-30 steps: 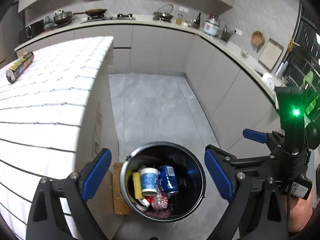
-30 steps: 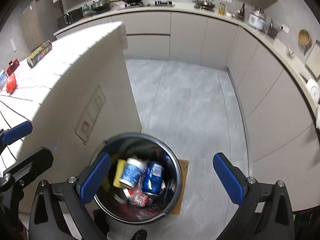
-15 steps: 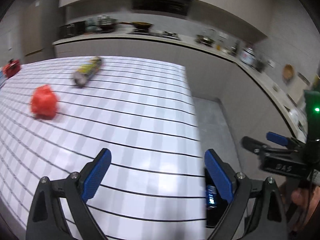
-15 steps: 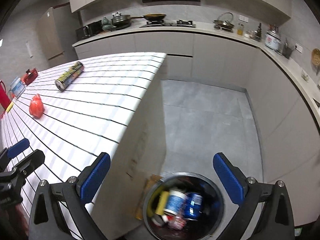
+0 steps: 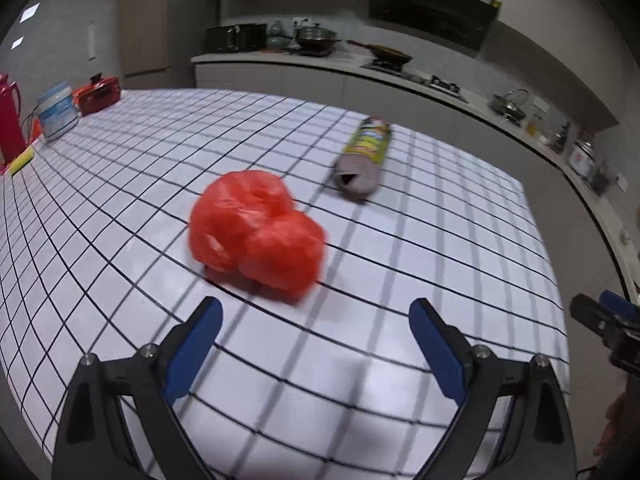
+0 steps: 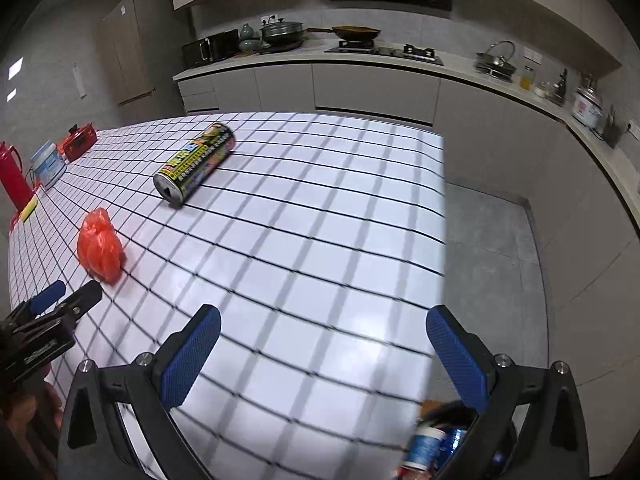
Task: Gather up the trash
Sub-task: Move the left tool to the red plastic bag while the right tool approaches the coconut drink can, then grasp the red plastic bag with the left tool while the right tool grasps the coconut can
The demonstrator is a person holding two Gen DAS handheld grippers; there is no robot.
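Left wrist view: left claw [image 5: 314, 334] spread wide, nothing between the pads, hanging over the gridded bench [image 5: 460, 240]. A second ago this view looked down into the bin on the floor; now the bin is out of frame and the bench fills it. Red bag [image 5: 256, 236] lies on the bench just ahead of the claw, much closer than half a second ago. Can [image 5: 364, 156] lies on its side beyond the bag, apart from it. Right claw's tip shows at the right edge.

Right wrist view: right claw [image 6: 322, 346] also spread wide, empty, over the bench [image 6: 320, 220] near its right edge. Bin [image 6: 436, 444], centred a second ago, now sits at the bottom edge, partly hidden behind the right finger. Bag [image 6: 100, 246] at left, can [image 6: 194, 162] farther back.
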